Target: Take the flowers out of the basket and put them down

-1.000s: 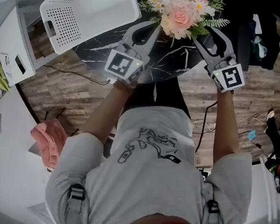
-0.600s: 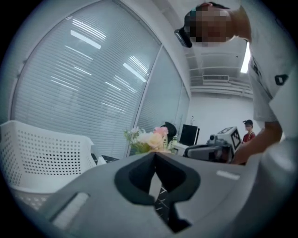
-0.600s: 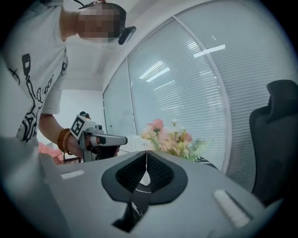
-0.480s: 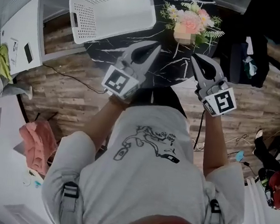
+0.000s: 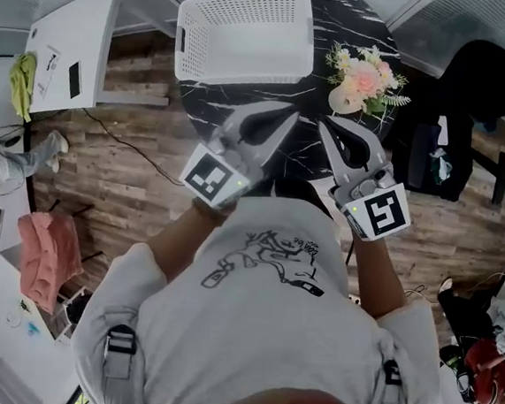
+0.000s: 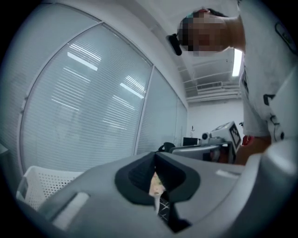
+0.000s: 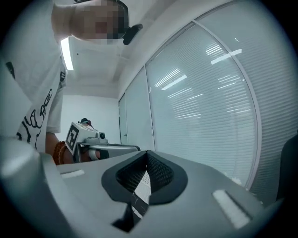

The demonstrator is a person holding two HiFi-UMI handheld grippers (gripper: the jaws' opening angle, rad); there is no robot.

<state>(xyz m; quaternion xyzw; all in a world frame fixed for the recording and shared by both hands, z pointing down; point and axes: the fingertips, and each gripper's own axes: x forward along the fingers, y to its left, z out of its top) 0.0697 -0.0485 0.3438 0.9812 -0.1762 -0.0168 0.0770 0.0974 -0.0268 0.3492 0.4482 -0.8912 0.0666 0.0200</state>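
Note:
The pink and white flower bunch lies on the black marble table, to the right of the white perforated basket. It is outside the basket and nothing grips it. My left gripper hovers over the table's near edge, below the basket, jaws shut and empty. My right gripper is beside it, short of the flowers, also shut on nothing. In the left gripper view the jaws meet at the tips, with a sliver of flowers seen through the gap. The right gripper view shows its closed tips.
The basket shows at the lower left of the left gripper view. A white cabinet stands left of the table. A dark chair with clothes is at the right. Cables run over the wooden floor.
Both grippers have drawn back from the flowers toward the person's body. The right jaws, open around the bunch before, are now shut. The flowers stay on the table.

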